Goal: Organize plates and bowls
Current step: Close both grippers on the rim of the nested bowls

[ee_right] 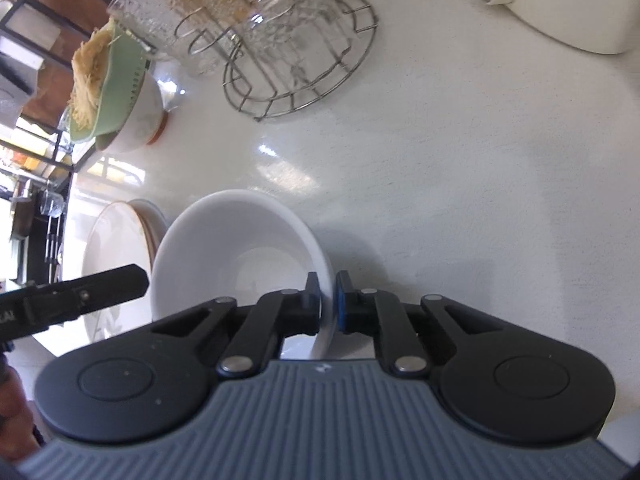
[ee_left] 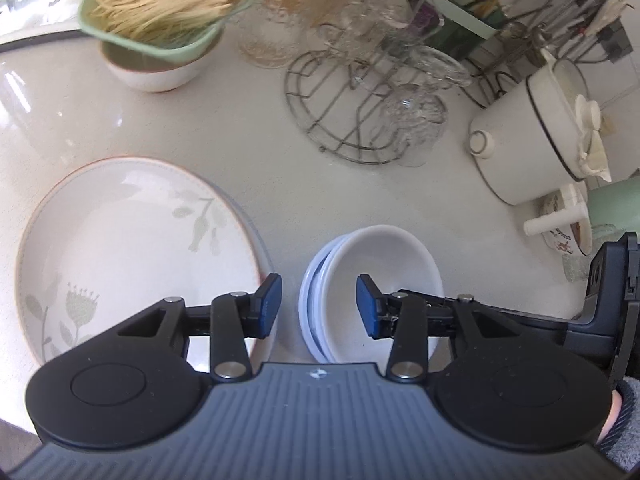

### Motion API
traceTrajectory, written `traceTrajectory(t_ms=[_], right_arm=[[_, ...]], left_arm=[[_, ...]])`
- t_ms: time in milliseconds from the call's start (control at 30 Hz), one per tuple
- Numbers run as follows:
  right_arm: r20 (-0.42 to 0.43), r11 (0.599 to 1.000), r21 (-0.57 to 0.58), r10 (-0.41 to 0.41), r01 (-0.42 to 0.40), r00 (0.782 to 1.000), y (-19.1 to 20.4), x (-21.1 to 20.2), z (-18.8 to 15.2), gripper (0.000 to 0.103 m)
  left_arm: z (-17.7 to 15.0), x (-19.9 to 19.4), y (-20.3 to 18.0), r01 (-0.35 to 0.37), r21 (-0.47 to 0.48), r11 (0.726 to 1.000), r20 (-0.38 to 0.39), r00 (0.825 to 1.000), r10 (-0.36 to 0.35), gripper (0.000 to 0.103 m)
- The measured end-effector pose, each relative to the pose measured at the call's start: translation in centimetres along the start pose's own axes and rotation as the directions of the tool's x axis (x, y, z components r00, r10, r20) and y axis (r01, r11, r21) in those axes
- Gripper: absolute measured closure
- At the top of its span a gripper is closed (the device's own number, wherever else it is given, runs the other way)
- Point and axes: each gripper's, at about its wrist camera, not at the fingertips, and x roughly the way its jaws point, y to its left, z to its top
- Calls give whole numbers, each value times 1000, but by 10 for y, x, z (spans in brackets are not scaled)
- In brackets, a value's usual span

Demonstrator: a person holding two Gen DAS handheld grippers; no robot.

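A cream floral plate [ee_left: 132,248] lies on the white counter at the left, on top of another plate. A stack of white bowls [ee_left: 384,264] sits to its right. My left gripper [ee_left: 318,306] is open and empty, hovering above the gap between plate and bowls. My right gripper [ee_right: 328,304] is shut on the rim of the top white bowl [ee_right: 240,252]. The plate stack [ee_right: 116,248] shows at the left in the right wrist view. The left gripper's finger [ee_right: 104,286] reaches in there too.
A wire rack [ee_left: 344,112] with glasses stands behind. A bowl holding a green strainer of noodles [ee_left: 160,28] is at the back left. A white lidded pot [ee_left: 536,128], a utensil holder [ee_left: 472,4] and a small floral dish [ee_left: 564,228] are at the right.
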Motion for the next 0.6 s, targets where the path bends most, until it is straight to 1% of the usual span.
traceTrajectory(t_ms=[100,200,233,300,367,467,600], right_arm=[[20,1000,-2,-14,14,1000,-4,-7,0,92],[43,1000,1,-31,31,999,-8,-13,-1,92],[48,999,5,-35,34,998,-10,-15,-2,92],[54,999,15,-42,42,998,-14,-18,-3,92],[61,999,24,-49,47,997,-18,-21,-5,92],[65,998,47,-53,50,996,-24,-25,-9,92],[71,997,67,-54,50,996,-29,-30,-15,92]], left_arm=[[1,8,-8,11,23,1000,-19,1000,-11,56],[1,18,-15,37,49,998,-48,998,-34,56],[0,21,-18,46,60,997,-51,998,-43,56],[-1,25,-23,37,77,996,-45,998,-34,56],[-1,31,-26,51,88,995,-52,998,-47,56],[-3,41,-26,55,80,995,-75,996,-49,57],[-8,55,-20,91,26,995,-121,989,-87,58]])
